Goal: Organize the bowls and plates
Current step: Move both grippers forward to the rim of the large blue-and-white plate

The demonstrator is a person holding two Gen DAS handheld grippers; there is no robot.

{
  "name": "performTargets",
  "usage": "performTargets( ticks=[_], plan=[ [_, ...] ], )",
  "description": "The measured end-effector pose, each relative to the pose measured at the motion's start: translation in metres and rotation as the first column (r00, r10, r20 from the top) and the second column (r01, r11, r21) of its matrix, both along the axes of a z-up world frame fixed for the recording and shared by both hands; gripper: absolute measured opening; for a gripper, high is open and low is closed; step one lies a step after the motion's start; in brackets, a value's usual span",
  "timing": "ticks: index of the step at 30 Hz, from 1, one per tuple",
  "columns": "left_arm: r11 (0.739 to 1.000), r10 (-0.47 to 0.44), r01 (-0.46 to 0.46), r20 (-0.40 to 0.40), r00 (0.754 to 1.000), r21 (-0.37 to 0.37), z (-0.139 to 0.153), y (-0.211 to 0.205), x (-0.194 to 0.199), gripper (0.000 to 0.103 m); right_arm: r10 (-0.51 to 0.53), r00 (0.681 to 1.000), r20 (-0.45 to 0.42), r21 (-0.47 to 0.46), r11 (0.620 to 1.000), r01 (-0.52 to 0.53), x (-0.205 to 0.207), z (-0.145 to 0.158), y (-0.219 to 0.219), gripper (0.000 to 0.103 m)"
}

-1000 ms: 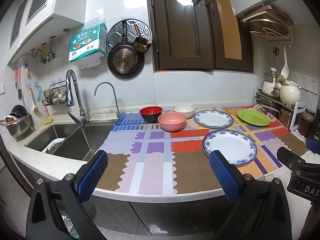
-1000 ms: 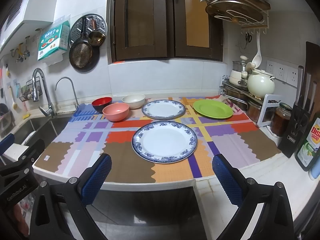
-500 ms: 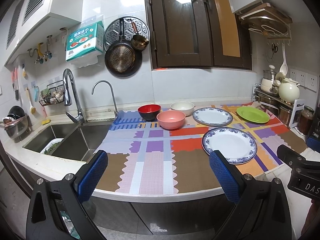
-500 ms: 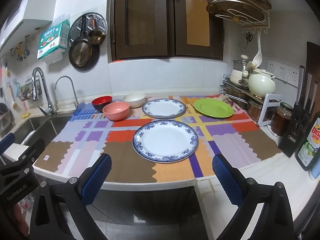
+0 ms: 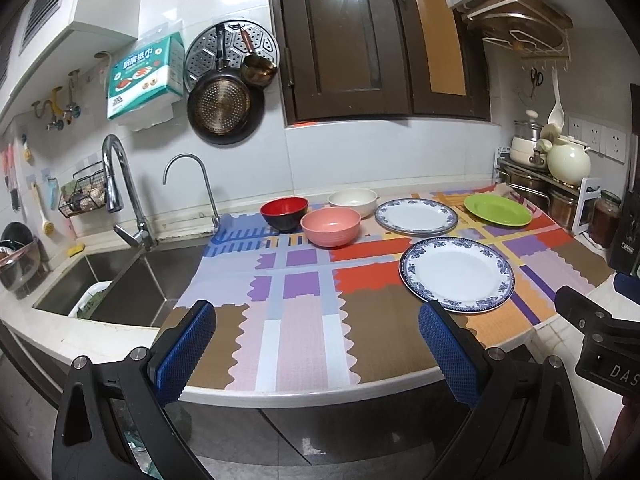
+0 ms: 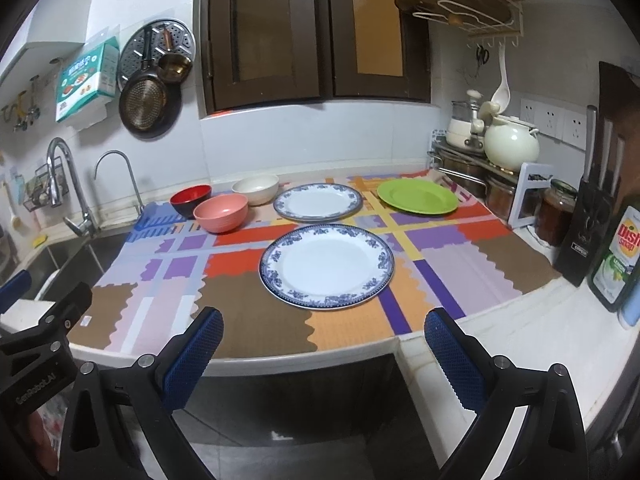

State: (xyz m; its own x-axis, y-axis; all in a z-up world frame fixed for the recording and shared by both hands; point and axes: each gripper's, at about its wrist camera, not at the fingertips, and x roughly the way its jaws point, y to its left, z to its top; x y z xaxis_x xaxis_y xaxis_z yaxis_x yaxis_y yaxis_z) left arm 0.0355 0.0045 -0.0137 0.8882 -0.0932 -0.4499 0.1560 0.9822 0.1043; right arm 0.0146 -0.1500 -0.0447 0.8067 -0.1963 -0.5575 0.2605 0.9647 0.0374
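Note:
On a colourful patterned mat lie a near blue-rimmed plate, a far blue-rimmed plate and a green plate. At the back stand a pink bowl, a red-and-black bowl and a white bowl. My left gripper is open and empty at the counter's front edge, left of the near plate. My right gripper is open and empty, just in front of the near plate.
A steel sink with two taps lies left of the mat. A rack with pots and jars, a knife block and a dish soap bottle stand at the right. Pans hang on the wall.
Both grippers have moved slightly toward the counter; the dishes look a little closer. Nothing on the mat has moved.

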Motion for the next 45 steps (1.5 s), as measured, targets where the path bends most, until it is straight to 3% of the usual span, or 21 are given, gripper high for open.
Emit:
performTargets(
  ticks=[7,14,25,31,37,45],
  plan=[
    [1.000,-0.027,0.027,-0.008,1.000,0.014,-0.006,-0.018,0.039,0.103,-0.030,1.000,0.001,-0.018,0.999,0.030,0.025,-0.005,-0.011,0.102],
    [0.999,-0.046,0.046,-0.019,0.999,0.021,-0.013,-0.050,0.098,0.103,-0.029,1.000,0.001,-0.022,0.999,0.029,0.083,-0.010,-0.034,0.102],
    [0.994,-0.095,0.103,-0.153,0.984,0.042,-0.049,-0.108,0.184,0.103,-0.066,0.994,-0.081,-0.035,0.997,0.064,0.170,-0.037,-0.083,0.102],
    [0.991,-0.099,0.117,-0.253,0.963,0.060,-0.076,-0.132,0.214,0.101,-0.085,0.984,-0.158,-0.006,0.996,0.085,0.201,-0.064,-0.111,0.102],
    [0.990,-0.103,0.131,-0.367,0.924,0.052,-0.103,-0.149,0.242,0.094,-0.072,0.969,-0.237,0.031,0.996,0.082,0.227,-0.091,-0.130,0.101],
    [0.983,-0.141,0.179,-0.467,0.873,0.038,-0.127,-0.167,0.263,0.077,-0.031,0.943,-0.331,0.107,0.992,0.070,0.247,-0.122,-0.146,0.082]
  ],
)
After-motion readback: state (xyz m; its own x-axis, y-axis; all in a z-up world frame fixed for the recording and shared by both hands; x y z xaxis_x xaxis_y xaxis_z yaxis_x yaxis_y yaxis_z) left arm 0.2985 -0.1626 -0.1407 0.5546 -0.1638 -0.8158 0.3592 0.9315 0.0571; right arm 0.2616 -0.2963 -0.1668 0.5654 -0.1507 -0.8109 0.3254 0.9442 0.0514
